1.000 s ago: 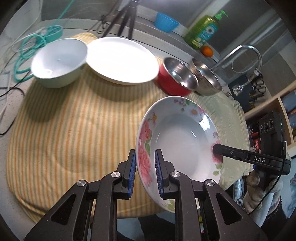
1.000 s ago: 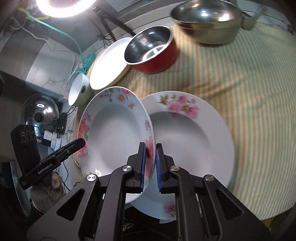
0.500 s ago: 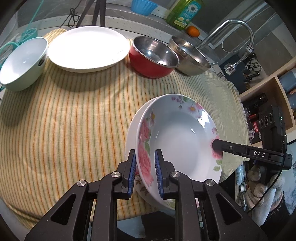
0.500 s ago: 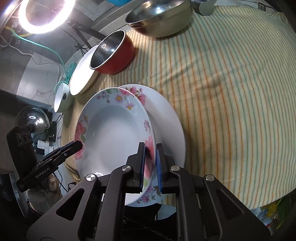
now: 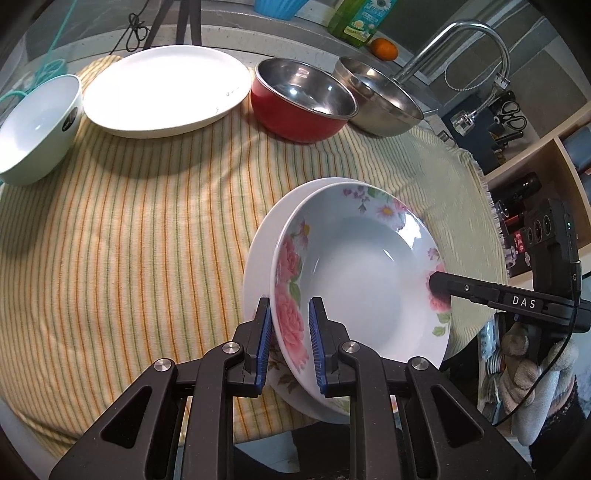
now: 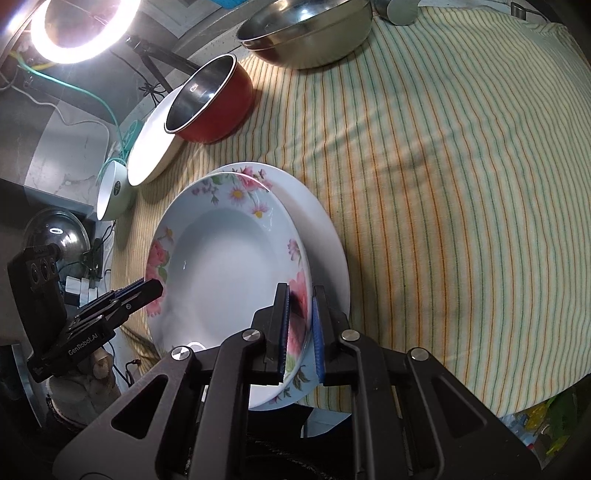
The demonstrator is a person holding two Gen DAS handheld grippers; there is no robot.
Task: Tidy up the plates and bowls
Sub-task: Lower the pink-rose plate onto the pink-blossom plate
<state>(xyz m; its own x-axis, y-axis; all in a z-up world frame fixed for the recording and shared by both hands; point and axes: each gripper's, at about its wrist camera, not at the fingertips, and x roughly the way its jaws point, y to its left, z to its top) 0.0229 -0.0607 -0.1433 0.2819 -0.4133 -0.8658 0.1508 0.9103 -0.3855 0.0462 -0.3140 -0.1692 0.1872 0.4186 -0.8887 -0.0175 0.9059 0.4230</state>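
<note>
A floral deep plate (image 5: 362, 280) (image 6: 221, 273) is held by both grippers, one on each side of its rim. My left gripper (image 5: 290, 339) straddles the near-left rim with a small gap around it. My right gripper (image 6: 299, 325) is shut on the opposite rim. The plate sits in or just above a second floral plate (image 5: 258, 251) (image 6: 325, 229) lying on the striped cloth (image 5: 129, 240) near the table's front edge.
At the back stand a white bowl (image 5: 33, 125), a large white plate (image 5: 162, 88), a red steel-lined bowl (image 5: 299, 99) and stacked steel bowls (image 5: 380, 99). A faucet (image 5: 461, 44), soap bottle (image 5: 362, 18) and orange (image 5: 384, 48) lie behind. Shelves stand at the right.
Both grippers have lowered the floral plate onto the second floral plate. The left gripper's jaws have widened slightly around the rim.
</note>
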